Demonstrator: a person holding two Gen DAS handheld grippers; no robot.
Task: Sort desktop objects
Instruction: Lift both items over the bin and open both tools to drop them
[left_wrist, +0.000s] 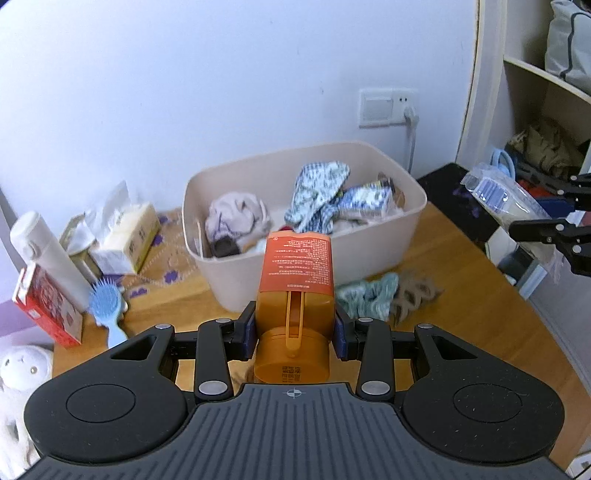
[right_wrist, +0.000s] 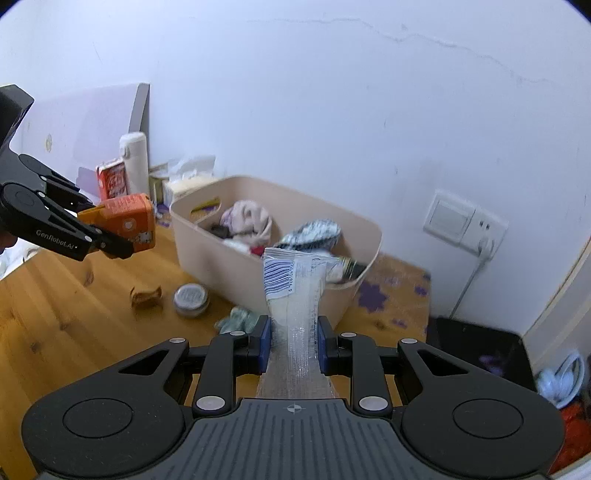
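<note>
My left gripper (left_wrist: 295, 328) is shut on an orange bottle (left_wrist: 297, 288) with an orange label, held above the wooden desk in front of the beige bin (left_wrist: 388, 236). The same bottle (right_wrist: 125, 218) shows at the left of the right wrist view. My right gripper (right_wrist: 293, 341) is shut on a clear plastic packet (right_wrist: 293, 295) with a barcode label, held above the desk just before the bin (right_wrist: 207, 240). The packet (left_wrist: 506, 199) also shows at the right of the left wrist view. The bin holds crumpled cloths and small items.
On the desk lie a teal scrunchie (left_wrist: 369, 295), a brown scrunchie (left_wrist: 413, 291), a round tin (right_wrist: 191, 299) and a brown clip (right_wrist: 146, 295). At the left stand a white flask (left_wrist: 44, 258), a red box (left_wrist: 48, 306), a blue hairbrush (left_wrist: 109, 306) and a tissue pack (left_wrist: 125, 236). A shelf (left_wrist: 546, 74) is at the right.
</note>
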